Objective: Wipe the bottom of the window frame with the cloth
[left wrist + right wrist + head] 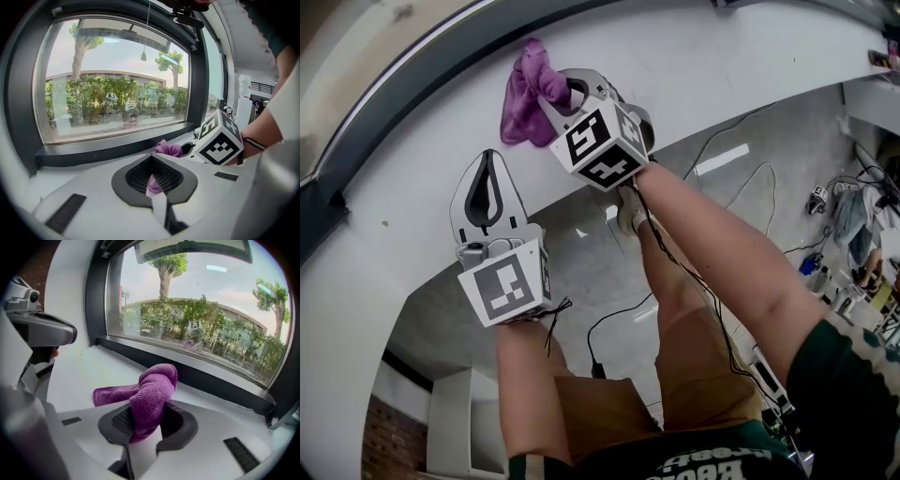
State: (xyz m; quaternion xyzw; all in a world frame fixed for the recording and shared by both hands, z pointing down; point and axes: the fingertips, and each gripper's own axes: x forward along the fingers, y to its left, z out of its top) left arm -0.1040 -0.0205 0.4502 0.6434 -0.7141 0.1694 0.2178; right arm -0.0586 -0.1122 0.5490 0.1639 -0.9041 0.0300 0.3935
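Observation:
A purple cloth point(523, 96) hangs bunched from my right gripper point(548, 92), which is shut on it just above the white sill point(422, 178). In the right gripper view the cloth point(152, 387) sticks up between the jaws, and one end trails left onto the sill point(89, 373). The dark bottom rail of the window frame point(206, 378) runs just beyond it. My left gripper point(490, 155) rests lower left on the sill, shut with nothing in it. From the left gripper view, the cloth point(168, 149) and the right gripper's marker cube point(218, 143) lie ahead to the right.
The dark window frame point(394, 103) curves along the sill's far side, and the glass point(112, 89) shows trees and a building outside. Below the sill is a grey floor point(741, 206) with cables. The person's legs and arms fill the lower head view.

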